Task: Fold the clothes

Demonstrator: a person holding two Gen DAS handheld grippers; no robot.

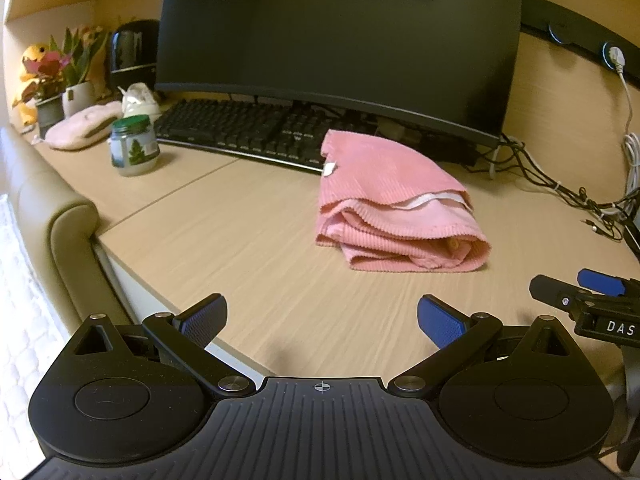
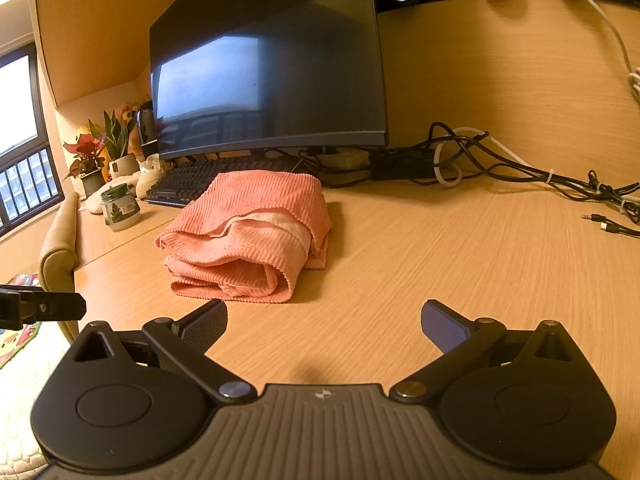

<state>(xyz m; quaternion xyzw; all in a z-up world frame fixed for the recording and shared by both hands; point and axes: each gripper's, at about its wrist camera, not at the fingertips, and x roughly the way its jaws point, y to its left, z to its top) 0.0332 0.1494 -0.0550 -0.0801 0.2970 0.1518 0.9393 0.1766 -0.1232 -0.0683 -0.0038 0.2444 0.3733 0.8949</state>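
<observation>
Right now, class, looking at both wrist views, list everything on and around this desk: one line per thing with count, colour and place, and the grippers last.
Folded ribbed corduroy garment: one, pink, mid-desk, before the keyboard.
Wood-grain desk: one, light tan, under everything.
Curved computer monitor: one, black, screen dark, at the back.
Keyboard: one, black, under the monitor.
Glass jar with a green lid: one, frosted, tree label, left of the keyboard.
Potted plants: two, green and red leaves, far left corner.
Yellow plush toy: one, behind the plants.
Tangled cables: several, black and white, back right.
Left gripper: one, black, blue pads, open, empty.
Right gripper: one, black, open, empty.
</observation>
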